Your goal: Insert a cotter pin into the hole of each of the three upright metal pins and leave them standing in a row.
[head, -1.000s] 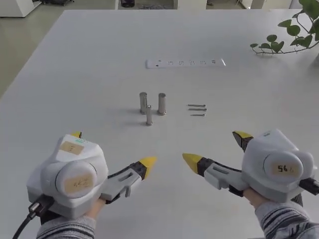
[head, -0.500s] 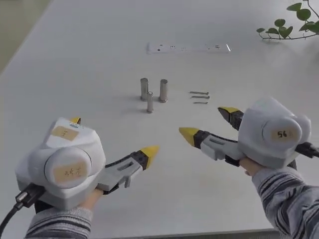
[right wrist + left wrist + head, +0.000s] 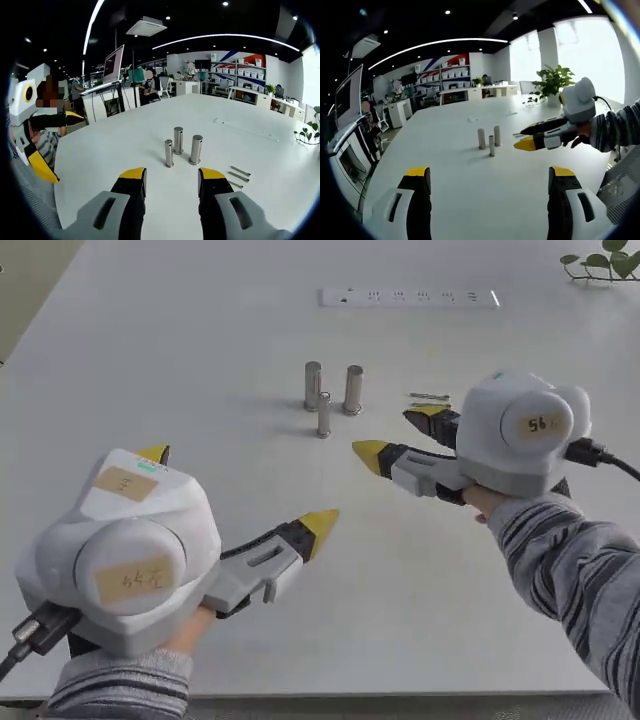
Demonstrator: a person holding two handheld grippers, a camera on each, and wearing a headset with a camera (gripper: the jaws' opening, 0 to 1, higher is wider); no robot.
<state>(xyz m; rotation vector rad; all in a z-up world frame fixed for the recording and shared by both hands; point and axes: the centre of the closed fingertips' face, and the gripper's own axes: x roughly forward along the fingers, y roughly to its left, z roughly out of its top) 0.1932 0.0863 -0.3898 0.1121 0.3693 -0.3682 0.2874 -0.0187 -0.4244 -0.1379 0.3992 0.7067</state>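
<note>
On white table, shiny cylindrical pins; left hand-held gripper and right hand-held gripper released.

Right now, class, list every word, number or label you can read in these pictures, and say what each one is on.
"56": handwritten on the tan sticker on the right gripper.
Top sticker and end sticker on the left gripper: handwriting too blurred to read.
Power strip: no legible marking.
</note>
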